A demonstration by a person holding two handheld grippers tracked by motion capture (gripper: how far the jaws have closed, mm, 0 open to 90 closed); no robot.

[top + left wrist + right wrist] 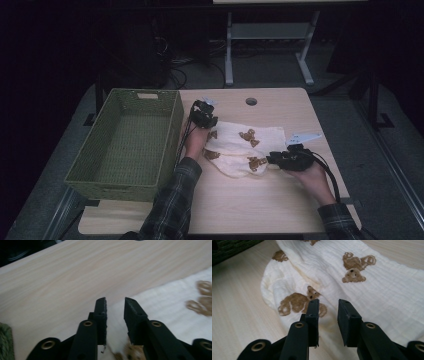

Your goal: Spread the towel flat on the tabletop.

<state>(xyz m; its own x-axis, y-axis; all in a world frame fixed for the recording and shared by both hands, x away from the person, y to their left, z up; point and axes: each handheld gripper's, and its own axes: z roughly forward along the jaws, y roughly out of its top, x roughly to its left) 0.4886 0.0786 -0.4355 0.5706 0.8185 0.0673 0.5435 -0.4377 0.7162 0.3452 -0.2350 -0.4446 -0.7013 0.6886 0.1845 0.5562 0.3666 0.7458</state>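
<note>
A cream cloth (235, 145) printed with brown bears lies rumpled on the middle of the wooden table (260, 205). My left gripper (205, 114) sits at the cloth's far left corner, beside the basket. In the left gripper view its jaws (115, 300) stand apart, with the cloth's (160, 305) corner lying between them and no pad pressing on it. My right gripper (271, 159) points left at the cloth's near right edge. Its jaws (329, 301) are parted over the cloth (387, 290), just past a bear print (297, 302).
A deep green woven basket (120, 187) stands at the table's left side, close to my left hand; its wall shows as basket (3, 340) and basket (227, 247). A round cable hole (251, 101) is near the far edge. Bare wood lies in front of the cloth.
</note>
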